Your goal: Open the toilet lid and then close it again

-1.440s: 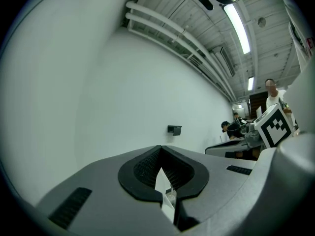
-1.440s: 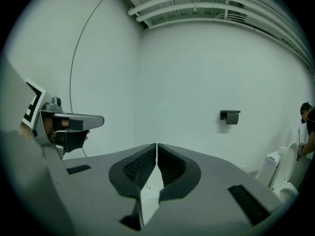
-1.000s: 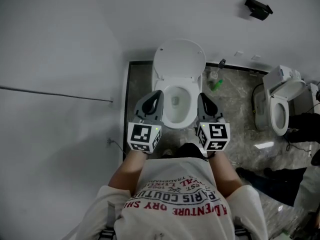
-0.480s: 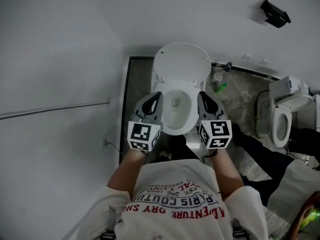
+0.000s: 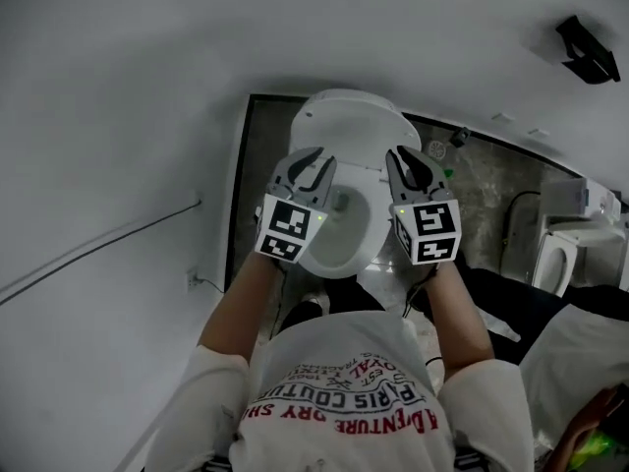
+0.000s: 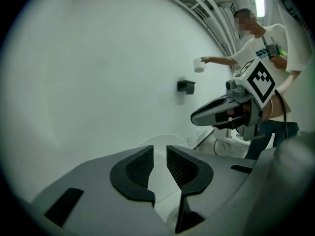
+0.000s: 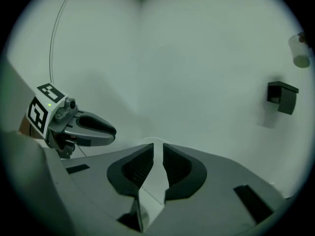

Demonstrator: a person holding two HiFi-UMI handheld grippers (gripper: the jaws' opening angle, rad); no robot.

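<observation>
Revealing the toilet bowl (image 5: pixel 339 239): head view alone.

We look steeply down from head height onto the white ceramic toilet (image 5: pixel 346 126). Both gripper views sit low near it, facing the white wall (image 7: pixel 197 58) behind; each apparently catches the same black wall-mounted box (image 6: pixel 186 86).

Both grippers have moved forward. The left gripper (image 5: pixel 313 157) and the right gripper (image 5: pixel 405 157) were down by the front of the toilet bowl (image 5: pixel 339 244). Now their tips are up near the raised toilet lid (image 5: pixel 344 116). The left gripper's jaws were shut and have just been opening a little, with nothing between them. The head view has tipped too, so the second toilet (image 5: pixel 555 254) has slid to the right edge.
</observation>
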